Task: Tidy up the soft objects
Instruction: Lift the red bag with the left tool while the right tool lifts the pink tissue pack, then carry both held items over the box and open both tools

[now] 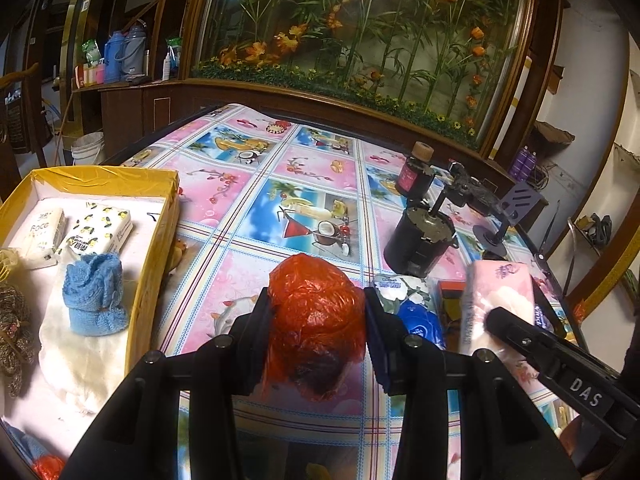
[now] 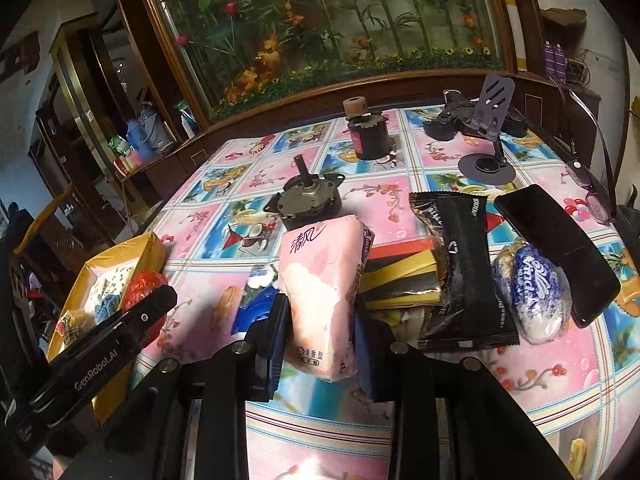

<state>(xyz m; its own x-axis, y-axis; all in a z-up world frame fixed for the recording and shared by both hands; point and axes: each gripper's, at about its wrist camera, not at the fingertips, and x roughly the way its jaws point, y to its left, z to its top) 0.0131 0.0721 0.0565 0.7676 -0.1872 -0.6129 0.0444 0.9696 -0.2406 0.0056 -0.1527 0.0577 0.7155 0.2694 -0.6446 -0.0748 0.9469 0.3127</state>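
Note:
My left gripper [image 1: 318, 330] is shut on a crumpled red plastic bag [image 1: 318, 312], held a little above the tablecloth. To its left stands a yellow box [image 1: 154, 248] holding two tissue packs [image 1: 100, 230], a blue knitted cloth [image 1: 96, 294] and a white cloth [image 1: 80, 360]. My right gripper [image 2: 322, 340] is shut on a pink tissue pack [image 2: 320, 280], which also shows at the right of the left wrist view as the pink pack [image 1: 500, 300]. A blue floral tissue pack [image 2: 256, 300] lies just left of it.
On the flowered tablecloth [image 2: 400, 200] stand two black motors [image 2: 312, 200], a phone stand [image 2: 486, 160], a black snack packet [image 2: 464, 272], a black phone [image 2: 556, 256], a blue-and-white pack [image 2: 532, 292], a yellow-black box [image 2: 400, 280] and glasses [image 2: 592, 192].

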